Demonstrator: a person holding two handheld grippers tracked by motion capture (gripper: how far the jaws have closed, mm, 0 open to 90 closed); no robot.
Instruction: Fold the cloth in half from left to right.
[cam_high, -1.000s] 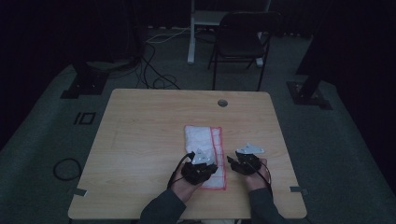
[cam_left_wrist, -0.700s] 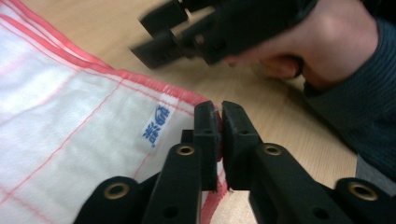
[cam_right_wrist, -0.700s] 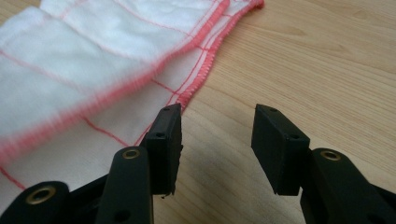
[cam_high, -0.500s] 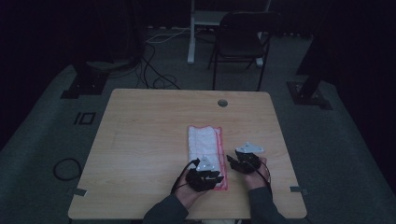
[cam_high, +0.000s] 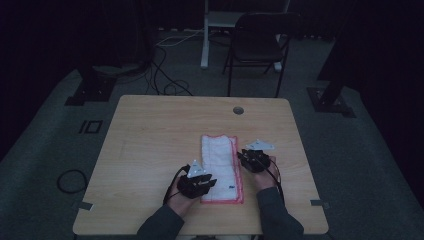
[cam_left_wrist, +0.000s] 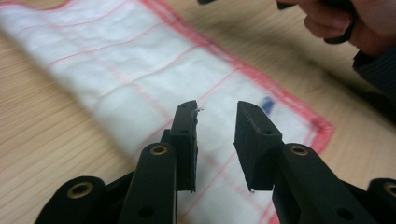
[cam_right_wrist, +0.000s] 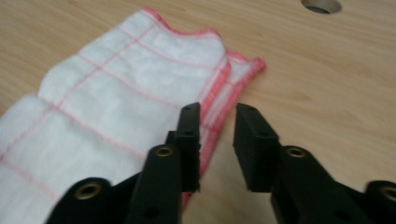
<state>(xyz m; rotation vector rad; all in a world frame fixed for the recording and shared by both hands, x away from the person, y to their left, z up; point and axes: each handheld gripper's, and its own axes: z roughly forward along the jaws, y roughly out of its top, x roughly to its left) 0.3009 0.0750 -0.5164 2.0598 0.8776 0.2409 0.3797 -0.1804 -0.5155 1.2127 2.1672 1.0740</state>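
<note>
Dim room, dark floor with cables, a folding chair (cam_high: 260, 45) beyond the far edge of a pale wooden table (cam_high: 150, 135). On the table, right of centre toward the person's edge, lies the white cloth (cam_high: 220, 167) with pink hem and pink grid lines, folded into a long narrow strip running away from the person. Compared with a second ago the strip looks narrower and tidier, and both hands have shifted along it: the left gripper (cam_high: 196, 184) now sits at the cloth's near left corner, the right gripper (cam_high: 255, 159) just off its right edge about halfway up. The left jaws have just been opening; in the left gripper view (cam_left_wrist: 215, 122) they stand a narrow gap apart with nothing between them, the cloth lying flat beneath. The right jaws have just been closing; in the right gripper view (cam_right_wrist: 216, 125) they are also narrowly apart, straddling the pink hem but not visibly pinching it. My reading: one fold is finished and released, and the right side is lining up the next grip. The high view gives the strip's whole outline and the table's cable hole (cam_high: 238, 110) beyond it; the right gripper view shows the layered hems at the cloth's far end (cam_right_wrist: 233, 70), and the left gripper view shows a small blue mark (cam_left_wrist: 267, 103) near the near corner.
</note>
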